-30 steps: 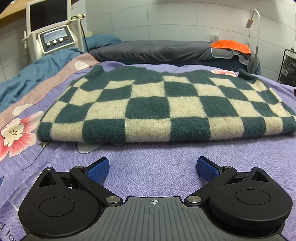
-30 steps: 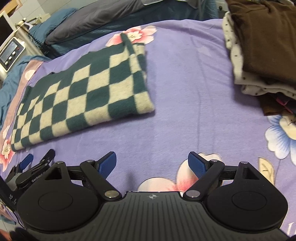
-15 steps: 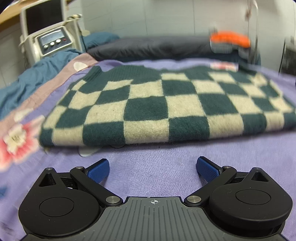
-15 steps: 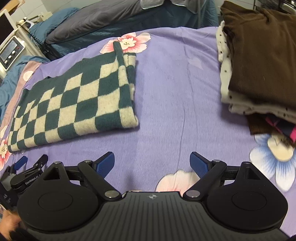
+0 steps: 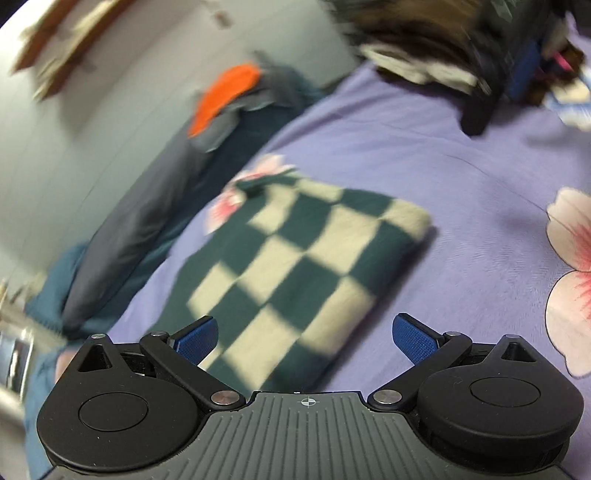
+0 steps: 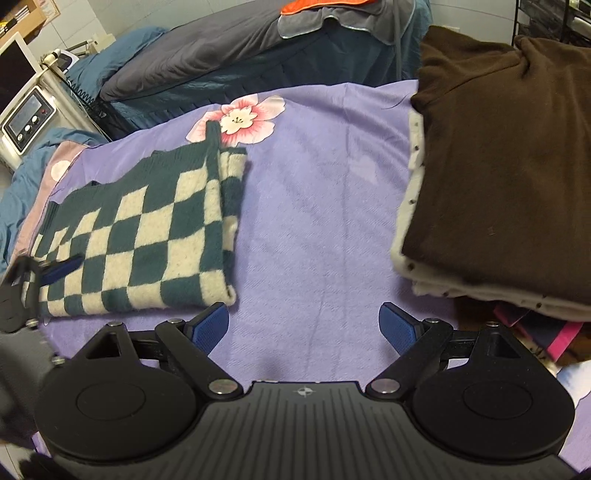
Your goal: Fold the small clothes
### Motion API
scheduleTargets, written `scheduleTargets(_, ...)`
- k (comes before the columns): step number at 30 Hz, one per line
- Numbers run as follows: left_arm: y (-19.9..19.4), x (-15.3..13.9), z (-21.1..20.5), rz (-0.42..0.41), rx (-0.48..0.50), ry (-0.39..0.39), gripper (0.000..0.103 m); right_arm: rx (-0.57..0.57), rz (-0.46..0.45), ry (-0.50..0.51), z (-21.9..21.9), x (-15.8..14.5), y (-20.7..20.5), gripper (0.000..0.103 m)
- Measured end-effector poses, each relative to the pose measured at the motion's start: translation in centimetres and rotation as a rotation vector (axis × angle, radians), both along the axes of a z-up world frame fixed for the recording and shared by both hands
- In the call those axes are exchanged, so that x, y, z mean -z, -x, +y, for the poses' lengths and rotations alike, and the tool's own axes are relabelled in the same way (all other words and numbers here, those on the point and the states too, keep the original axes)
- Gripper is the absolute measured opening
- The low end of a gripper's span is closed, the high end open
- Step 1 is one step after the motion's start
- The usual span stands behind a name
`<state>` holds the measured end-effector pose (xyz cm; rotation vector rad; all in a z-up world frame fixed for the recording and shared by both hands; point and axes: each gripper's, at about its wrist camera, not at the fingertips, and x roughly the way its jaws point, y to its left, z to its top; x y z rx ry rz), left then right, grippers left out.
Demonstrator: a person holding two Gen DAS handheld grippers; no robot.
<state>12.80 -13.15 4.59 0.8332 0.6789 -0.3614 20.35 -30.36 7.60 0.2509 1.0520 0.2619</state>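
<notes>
A: How do the claws stand?

B: Both are wide apart and hold nothing. The left gripper (image 5: 304, 338) hangs over the near end of the sweater (image 5: 295, 273); whether its blue pads touch the knit I cannot tell, the view is smeared. The right gripper (image 6: 304, 326) is over bare sheet (image 6: 317, 221), its left pad (image 6: 210, 325) just beside the sweater's near corner, not on it.

A: And the sweater itself?

B: It lies folded flat into a long rectangle on the sheet, toward the left side of the bed in the right view. Thick fuzzy knit, dark green and cream checks, with soft rounded edges at the fold. A dark ribbed strip sticks out at its far end, onto a pink printed flower (image 6: 242, 120).

A: What else lies there?

B: A stack (image 6: 498, 177) on the right: a brown fleecy piece on top, a cream dotted one under it, something pink and dark at the bottom. The sheet is lilac, finely woven, lightly creased. Behind it sits a grey pad (image 6: 207, 55) with an orange cloth (image 6: 325, 5).
</notes>
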Motion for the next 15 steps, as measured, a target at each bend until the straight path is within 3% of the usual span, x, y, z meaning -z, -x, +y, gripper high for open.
scheduleTargets(6,-2.3,2.2,-2.7,0.028,0.069,-0.053,0.103,0.019,0.002,-0.008,-1.5,0.2,-0.4,0.090)
scheduleTargets(11,-4.3,2.3,-3.4,0.047,0.015,-0.027,0.103,0.013,-0.017,-0.019,-1.4,0.0,-1.6,0.090)
scheduleTargets(15,-5.4,2.2,-3.1,0.084,0.033,0.004,0.103,-0.036,-0.056,-0.034,-0.5,-0.4,-3.9,0.090)
